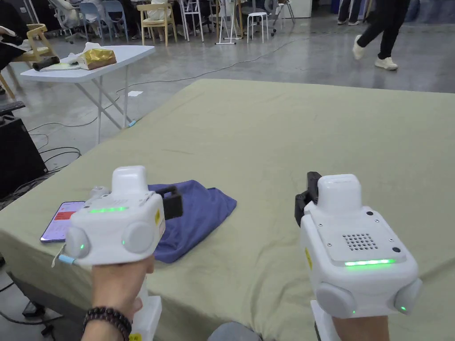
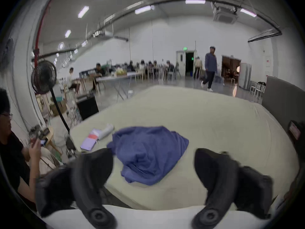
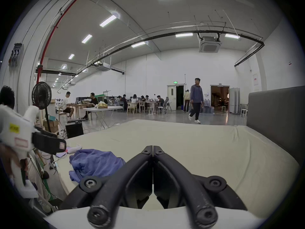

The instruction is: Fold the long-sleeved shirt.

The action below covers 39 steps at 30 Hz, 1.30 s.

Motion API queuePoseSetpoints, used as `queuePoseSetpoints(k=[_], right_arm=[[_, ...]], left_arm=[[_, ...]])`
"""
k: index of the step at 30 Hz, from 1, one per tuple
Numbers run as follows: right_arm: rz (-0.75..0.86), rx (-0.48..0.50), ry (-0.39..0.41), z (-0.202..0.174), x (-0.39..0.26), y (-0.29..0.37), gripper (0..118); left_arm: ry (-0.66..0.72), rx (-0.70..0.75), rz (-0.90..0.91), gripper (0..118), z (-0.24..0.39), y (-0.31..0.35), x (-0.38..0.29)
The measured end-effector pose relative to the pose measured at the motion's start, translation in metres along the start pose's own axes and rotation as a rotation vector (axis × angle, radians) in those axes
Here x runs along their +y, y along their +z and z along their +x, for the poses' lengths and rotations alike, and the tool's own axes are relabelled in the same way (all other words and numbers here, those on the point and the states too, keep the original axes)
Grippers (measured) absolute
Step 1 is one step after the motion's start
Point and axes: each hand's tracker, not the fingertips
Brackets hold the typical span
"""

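Note:
A blue long-sleeved shirt (image 1: 195, 220) lies crumpled in a heap near the front left corner of the green-covered bed (image 1: 289, 133). My left gripper (image 1: 171, 203) hovers just above the shirt's near left side, and in its own view the jaws stand wide apart with the shirt (image 2: 148, 153) between and beyond them, nothing held. My right gripper (image 1: 306, 195) hangs over bare sheet to the right of the shirt. In the right gripper view its jaws (image 3: 153, 150) are pressed together with nothing between them, and the shirt (image 3: 95, 163) lies off to the left.
A phone (image 1: 62, 220) and a small white object (image 1: 98, 192) lie on the bed's left edge beside the shirt. A white folding table (image 1: 89, 62) stands to the left, a grey headboard (image 3: 277, 117) on the right. A person (image 1: 382, 31) walks beyond the bed.

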Motion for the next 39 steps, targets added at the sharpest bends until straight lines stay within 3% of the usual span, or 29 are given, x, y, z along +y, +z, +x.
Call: queuePoseSetpoints(k=[7, 10, 14, 15, 16, 17, 18, 24, 28, 33, 39], right_arm=[[-0.068, -0.024, 0.015, 0.004, -0.020, -0.014, 0], [-0.098, -0.032, 0.034, 0.005, -0.027, -0.022, 0], [-0.138, -0.058, 0.000, 0.014, -0.038, -0.032, 0], [-0.146, -0.062, -0.002, 0.016, -0.040, -0.034, 0], [-0.153, -0.069, 0.005, 0.018, -0.042, -0.035, 0], [-0.160, -0.078, 0.017, 0.019, -0.044, -0.036, 0], [-0.164, -0.085, 0.026, 0.019, -0.044, -0.036, 0], [-0.174, -0.106, 0.012, 0.028, -0.045, -0.031, 0], [-0.158, -0.124, 0.016, 0.036, -0.038, -0.019, 0], [-0.118, -0.172, -0.006, 0.057, -0.019, 0.005, 0], [-0.071, -0.303, 0.000, 0.105, 0.001, 0.042, 0]], left_arm=[[0.041, -0.102, -0.366, 103, -0.001, -0.143, -0.007], [0.007, -0.065, -0.452, 103, 0.010, -0.194, -0.021], [-0.003, -0.073, -0.504, 99, 0.026, -0.228, -0.042], [-0.003, -0.078, -0.523, 82, 0.030, -0.235, -0.046], [-0.016, -0.064, -0.542, 56, 0.032, -0.237, -0.051], [-0.061, -0.008, -0.556, 30, 0.035, -0.240, -0.056], [-0.121, 0.067, -0.555, 14, 0.038, -0.242, -0.059], [-0.079, -0.055, -0.531, 8, 0.020, -0.237, -0.042], [-0.002, -0.233, -0.331, 8, 0.037, -0.186, -0.008], [-0.132, -0.380, -0.224, 8, 0.122, -0.125, 0.031], [-0.202, -0.687, -0.183, 8, 0.270, -0.063, 0.033]])
